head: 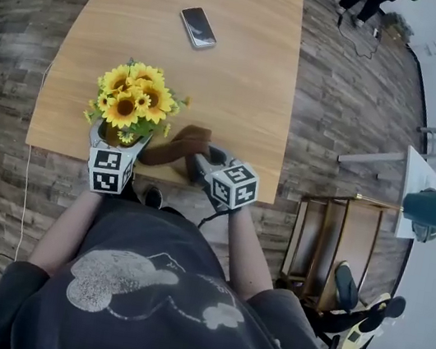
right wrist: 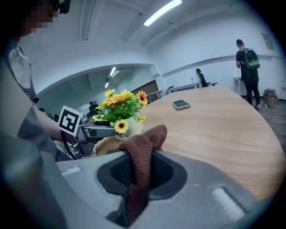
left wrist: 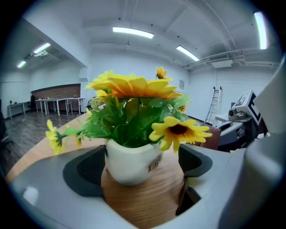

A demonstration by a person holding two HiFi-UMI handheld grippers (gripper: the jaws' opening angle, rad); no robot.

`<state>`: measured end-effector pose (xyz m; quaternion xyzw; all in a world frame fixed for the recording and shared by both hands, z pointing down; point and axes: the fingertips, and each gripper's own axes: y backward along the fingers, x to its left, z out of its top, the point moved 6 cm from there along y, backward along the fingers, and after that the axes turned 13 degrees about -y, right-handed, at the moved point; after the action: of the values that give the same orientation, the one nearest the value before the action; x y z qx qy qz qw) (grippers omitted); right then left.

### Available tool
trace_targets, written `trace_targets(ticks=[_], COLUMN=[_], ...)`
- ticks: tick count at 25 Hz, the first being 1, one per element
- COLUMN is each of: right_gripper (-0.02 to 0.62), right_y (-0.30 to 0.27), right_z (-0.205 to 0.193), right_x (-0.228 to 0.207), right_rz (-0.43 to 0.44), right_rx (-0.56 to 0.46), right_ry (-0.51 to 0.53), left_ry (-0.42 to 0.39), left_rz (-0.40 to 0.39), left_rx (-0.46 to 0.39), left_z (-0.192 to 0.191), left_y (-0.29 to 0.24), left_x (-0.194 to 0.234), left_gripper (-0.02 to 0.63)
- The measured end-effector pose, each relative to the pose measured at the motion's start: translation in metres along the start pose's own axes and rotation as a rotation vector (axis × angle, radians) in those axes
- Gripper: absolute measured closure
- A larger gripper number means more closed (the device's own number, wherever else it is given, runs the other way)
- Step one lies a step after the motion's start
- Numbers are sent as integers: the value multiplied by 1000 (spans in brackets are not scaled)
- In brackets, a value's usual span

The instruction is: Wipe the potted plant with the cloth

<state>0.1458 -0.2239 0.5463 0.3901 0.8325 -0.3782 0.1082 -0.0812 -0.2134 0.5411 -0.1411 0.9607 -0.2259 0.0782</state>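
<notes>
Left gripper: jaws wide apart, flanking potted plant at near edge of table. Right gripper: jaws clamped on brown cloth, just beside plant.

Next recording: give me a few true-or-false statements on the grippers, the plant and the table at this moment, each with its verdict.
1. The right gripper is shut on the brown cloth. True.
2. The left gripper is closed with nothing between its jaws. False: its jaws are apart, and the white pot stands between them.
3. A phone lies on the table, farther from the person than the plant. True.
4. The plant's flowers are red. False: they are yellow with dark centres.
5. The pot lies tipped on its side. False: it stands upright on the table.
</notes>
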Motion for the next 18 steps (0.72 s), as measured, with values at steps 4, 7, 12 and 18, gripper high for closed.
trace_targets(ticks=[4,7,12,18], right_gripper=[546,546,546,546], right_y=[3,-1,-13,-44], right_z=[4,9,28,63], right_x=[-6,-7,-12,-14], right_rz=[-8,-5,0,64], right_rx=[0,11,28,116], right_ry=[19,47,95,193], left_ry=[-19,-32,-73,-157], left_rz=[38,64,20,-128], left_rx=[1,7,-4,-41], left_z=[4,5,4,2], left_y=[-13,-16,-18,-19], left_x=[2,9,17,29], left_gripper=[40,85,117,120])
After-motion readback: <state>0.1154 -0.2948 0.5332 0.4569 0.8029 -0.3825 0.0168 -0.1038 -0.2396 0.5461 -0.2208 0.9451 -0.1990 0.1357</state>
